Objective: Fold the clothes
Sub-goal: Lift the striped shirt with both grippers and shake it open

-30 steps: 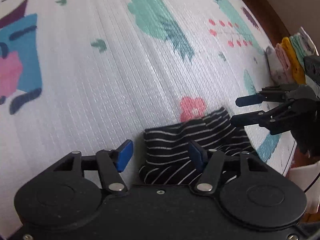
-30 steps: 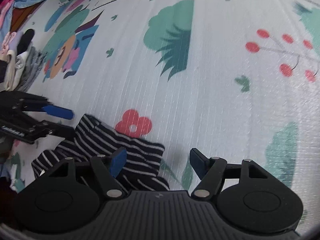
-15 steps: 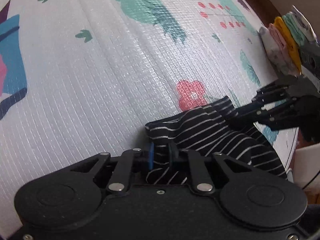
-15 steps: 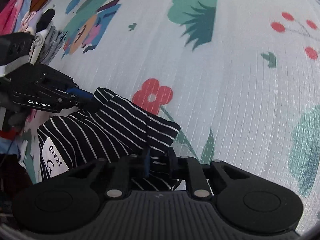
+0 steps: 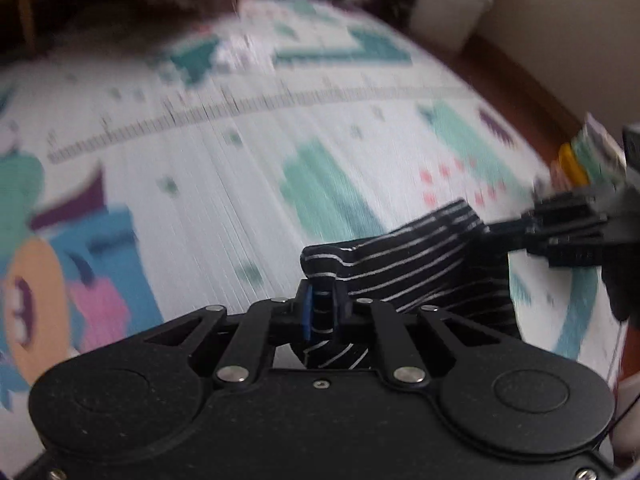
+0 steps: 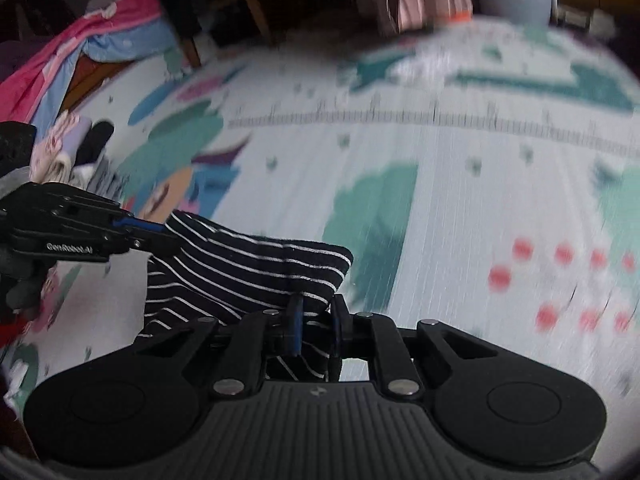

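Note:
A black garment with thin white stripes [image 5: 400, 256] hangs off the patterned play mat [image 5: 200, 168], stretched between my two grippers. My left gripper [image 5: 322, 306] is shut on one top corner of it. In the right wrist view, my right gripper [image 6: 316, 320] pinches the other corner of the striped garment [image 6: 240, 264], and its jaws are still closing on the cloth. Each view shows the other gripper holding the far end: the right gripper [image 5: 494, 232] and the left gripper [image 6: 160, 232]. The lower part of the garment hangs behind the gripper bodies.
A stack of folded clothes [image 5: 588, 156] stands at the mat's right edge. A loose pile of small clothes [image 6: 68, 148] lies at the left edge, with pink and blue bedding [image 6: 100, 32] beyond. A white container [image 5: 452, 4] and dark furniture stand past the mat's far end.
Both grippers went from open around the garment's corners to shut on them. They then rose and tilted up, lifting the striped garment off the mat.

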A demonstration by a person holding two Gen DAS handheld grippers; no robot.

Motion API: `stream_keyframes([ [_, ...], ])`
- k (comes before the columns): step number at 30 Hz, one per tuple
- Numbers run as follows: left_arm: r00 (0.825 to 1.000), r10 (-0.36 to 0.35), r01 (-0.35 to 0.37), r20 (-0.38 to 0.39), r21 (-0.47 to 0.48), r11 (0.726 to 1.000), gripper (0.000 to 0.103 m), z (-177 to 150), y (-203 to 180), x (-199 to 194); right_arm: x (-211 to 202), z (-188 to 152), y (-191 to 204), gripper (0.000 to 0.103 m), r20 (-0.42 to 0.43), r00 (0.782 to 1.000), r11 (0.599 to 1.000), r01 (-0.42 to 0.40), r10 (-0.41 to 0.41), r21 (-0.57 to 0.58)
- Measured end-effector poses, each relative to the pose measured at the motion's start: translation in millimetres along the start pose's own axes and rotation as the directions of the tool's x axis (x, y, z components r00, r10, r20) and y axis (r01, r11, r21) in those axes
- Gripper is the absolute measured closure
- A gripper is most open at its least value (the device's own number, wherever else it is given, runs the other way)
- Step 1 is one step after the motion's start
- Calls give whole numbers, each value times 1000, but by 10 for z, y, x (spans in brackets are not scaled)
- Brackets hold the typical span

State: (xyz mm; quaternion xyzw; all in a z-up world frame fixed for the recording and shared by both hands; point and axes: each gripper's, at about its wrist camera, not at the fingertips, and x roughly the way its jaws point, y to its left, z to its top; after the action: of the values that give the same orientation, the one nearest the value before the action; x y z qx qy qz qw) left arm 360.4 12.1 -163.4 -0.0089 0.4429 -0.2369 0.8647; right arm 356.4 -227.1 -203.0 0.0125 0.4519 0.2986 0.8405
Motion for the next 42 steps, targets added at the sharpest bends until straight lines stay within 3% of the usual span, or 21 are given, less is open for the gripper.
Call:
stream_keyframes([
  [5, 981, 87, -88, 171, 0, 996, 96, 389, -9, -398, -232, 435, 275, 87, 167, 982, 985, 108, -85, -131],
  [8, 942, 153, -165, 298, 14, 986, 96, 605, -75, -728, -502, 652, 403, 87, 327, 940, 971, 163, -99, -177],
  [11, 877, 201, -248, 437, 52, 967, 96, 751, -222, -1058, -777, 817, 531, 87, 482, 869, 948, 239, -112, -212],
  [14, 791, 226, -332, 568, 89, 939, 96, 865, -391, -1376, -1024, 917, 706, 87, 621, 776, 902, 343, -115, -261],
  [15, 770, 221, -352, 598, 109, 930, 96, 862, -438, -1457, -1101, 944, 762, 87, 662, 741, 885, 377, -112, -274],
  [16, 760, 210, -357, 615, 126, 926, 96, 844, -464, -1510, -1142, 923, 793, 87, 686, 720, 869, 403, -106, -288],
  [17, 762, 194, -354, 618, 146, 924, 96, 811, -479, -1530, -1178, 898, 822, 87, 706, 701, 853, 426, -99, -303],
  [19, 786, 157, -351, 598, 222, 910, 96, 668, -526, -1517, -1165, 776, 822, 87, 697, 713, 831, 432, -76, -351],
  [20, 803, 145, -361, 578, 278, 890, 96, 539, -564, -1464, -1118, 650, 816, 87, 669, 740, 822, 419, -63, -386],
  [22, 854, 114, -349, 507, 397, 849, 96, 176, -622, -1282, -979, 336, 789, 87, 594, 803, 797, 387, -45, -464],
  [25, 927, 88, -278, 364, 512, 813, 96, -436, -684, -973, -672, -276, 755, 87, 434, 900, 748, 313, -38, -586],
  [27, 959, 78, -232, 272, 600, 766, 96, -854, -754, -747, -453, -709, 759, 87, 324, 943, 736, 269, -71, -621],
  [29, 980, 63, -176, 188, 683, 709, 96, -1241, -839, -575, -319, -1067, 755, 87, 215, 974, 704, 199, -68, -682],
  [31, 993, 47, -114, 111, 749, 653, 96, -1583, -920, -450, -238, -1374, 756, 88, 126, 990, 673, 135, -62, -727],
  [34, 999, 28, -48, 39, 805, 591, 96, -1934, -1008, -387, -190, -1759, 782, 87, 32, 998, 631, 58, -52, -774],
  [39, 998, -6, 50, -58, 793, 607, 96, -2214, -1061, -381, -305, -2137, 928, 87, -75, 997, 580, -48, -23, -813],
  [42, 995, -22, 93, -98, 816, 571, 96, -2423, -1166, -443, -420, -2247, 1009, 87, -133, 991, 550, -110, -3, -828],
])
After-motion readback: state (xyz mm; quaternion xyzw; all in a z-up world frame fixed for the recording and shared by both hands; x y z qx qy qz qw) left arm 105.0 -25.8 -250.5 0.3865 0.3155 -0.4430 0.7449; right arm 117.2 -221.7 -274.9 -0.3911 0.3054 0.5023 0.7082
